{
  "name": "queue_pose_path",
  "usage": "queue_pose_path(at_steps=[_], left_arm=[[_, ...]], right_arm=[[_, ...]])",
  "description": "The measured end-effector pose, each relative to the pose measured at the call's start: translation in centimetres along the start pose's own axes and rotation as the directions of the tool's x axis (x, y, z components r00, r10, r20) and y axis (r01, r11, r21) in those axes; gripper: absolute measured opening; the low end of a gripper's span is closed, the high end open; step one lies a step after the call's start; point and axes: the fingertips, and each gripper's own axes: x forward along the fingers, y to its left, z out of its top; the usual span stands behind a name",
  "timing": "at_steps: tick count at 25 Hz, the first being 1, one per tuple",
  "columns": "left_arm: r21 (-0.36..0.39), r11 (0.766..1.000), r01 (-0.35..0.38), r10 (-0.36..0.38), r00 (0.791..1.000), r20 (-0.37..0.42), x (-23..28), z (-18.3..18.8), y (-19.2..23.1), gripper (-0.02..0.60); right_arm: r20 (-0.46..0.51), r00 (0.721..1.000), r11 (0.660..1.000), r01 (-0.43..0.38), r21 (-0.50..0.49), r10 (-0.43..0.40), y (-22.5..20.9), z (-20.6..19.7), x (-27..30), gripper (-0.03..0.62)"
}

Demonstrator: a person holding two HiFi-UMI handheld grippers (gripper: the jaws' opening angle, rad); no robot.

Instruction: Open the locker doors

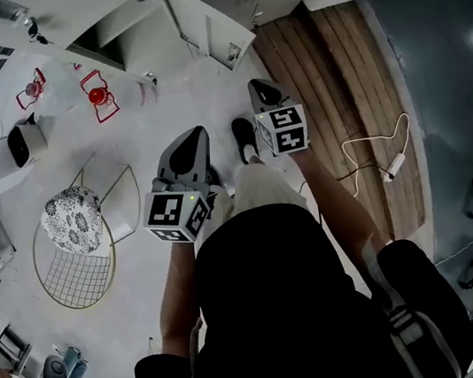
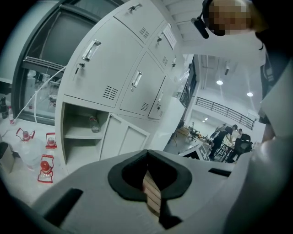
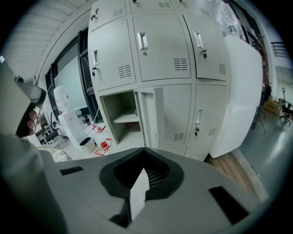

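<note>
Locker bank (image 3: 160,68): pale sheet steel, stood on the floor ahead of both grippers and well apart from them. It is judged heavy as a whole, so no shifting is expected when a door is pulled.

Doors: thin, stiff, flat panels, each hinged on one upright edge. They are judged light and free-swinging once unlatched, with some rattle likely. The lower-left door (image 3: 149,116) is seen swung out, its shelved compartment (image 3: 120,114) exposed. The upper-middle door (image 3: 160,45) and lower-right door (image 3: 210,109) are seen shut, as are their neighbours. The painted faces are judged smooth and slippery, and no hold is offered by a flat panel while it lies flush.

White panel (image 3: 240,91) at the bank's right side: whether it is an opened door cannot be told.

Tools: the jaws of the right gripper (image 3: 145,151) are seen brought together with nothing between them. Those of the left gripper (image 2: 147,151) are likewise closed and empty. They would have to be parted before any hold is taken.

Handle (image 3: 142,41): a narrow upright metal pull, set near the door's free edge. It is judged the place to be gripped, being rigid and best pinched across its width, then drawn outward along the swing. A shallow pinch is likely to slide off.

Lock (image 3: 144,53): small, just below the handle. Whether it is engaged cannot be told.
</note>
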Motion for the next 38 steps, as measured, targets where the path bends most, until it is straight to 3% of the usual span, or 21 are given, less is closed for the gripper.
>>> queue_pose_path(at_steps=[5,14,21,31,38], left_arm=[[0.026,0.997,0.076,-0.076,0.997,-0.010,-3.3,-0.6,-0.2,0.018],[0.025,0.990,0.138,-0.138,0.990,0.031,-9.0,-0.1,0.9,0.018],[0.051,0.980,0.190,-0.194,0.979,0.067,-12.4,2.2,0.4,0.018],[0.131,0.960,0.246,-0.260,0.961,0.098,-15.4,4.6,-1.8,0.018],[0.118,0.957,0.266,-0.279,0.954,0.112,-17.5,5.7,-3.2,0.018]], right_arm=[[0.026,1.000,1.000,-0.012,-0.002,0.013,4.3,0.7,-4.2,0.005],[0.087,0.994,0.998,-0.069,0.013,0.068,11.8,1.8,-10.5,0.005],[0.199,0.974,0.993,-0.112,0.030,0.104,16.5,4.2,-14.7,0.005],[0.332,0.936,0.992,-0.124,-0.003,0.118,19.3,7.8,-20.5,0.005],[0.410,0.901,0.990,-0.138,-0.035,0.140,20.4,9.8,-24.4,0.005]])
